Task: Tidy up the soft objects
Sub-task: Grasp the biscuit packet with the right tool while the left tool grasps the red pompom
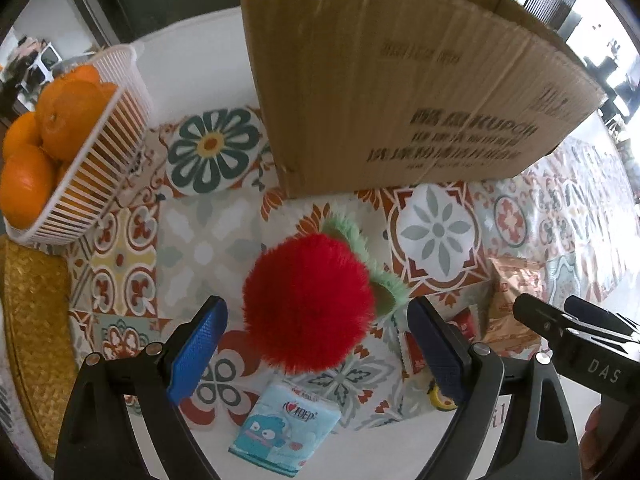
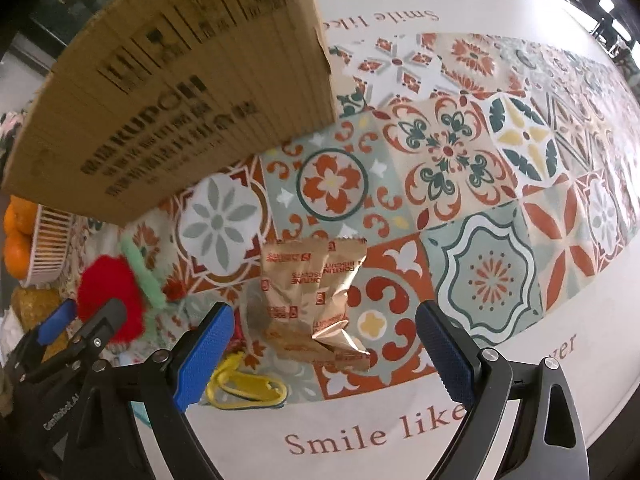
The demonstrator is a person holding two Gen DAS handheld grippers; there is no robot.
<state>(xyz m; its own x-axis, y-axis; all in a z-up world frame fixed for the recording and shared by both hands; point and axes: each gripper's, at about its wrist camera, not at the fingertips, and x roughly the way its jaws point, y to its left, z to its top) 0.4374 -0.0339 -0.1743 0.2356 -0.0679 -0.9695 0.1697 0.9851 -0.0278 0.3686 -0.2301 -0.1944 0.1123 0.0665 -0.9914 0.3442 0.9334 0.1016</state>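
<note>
Left wrist view: left gripper [image 1: 312,344] is hanging jaws wide apart over the red plush ball [image 1: 308,304], pads flanking it but not touching. The ball, with green fuzzy trim, is lying on the patterned tablecloth [image 1: 208,248] just in front of the cardboard box [image 1: 400,80]. Step looks like the approach to grab the plush; next move calls for lowering, centring and closing gently since the fur will compress. A tissue pack [image 1: 288,428] is sitting below the ball, partly hidden by it. Basket of oranges [image 1: 72,144] at left, cut off by the frame. Box opening not visible, so contents unknown.

Right wrist view: right gripper [image 2: 324,344] is also spread open, holding nothing, hovering above a gold snack packet [image 2: 316,296]. A yellow strap-like item [image 2: 244,392] is lying near the left pad, hard to identify. The plush is half hidden behind the other gripper at left.
</note>
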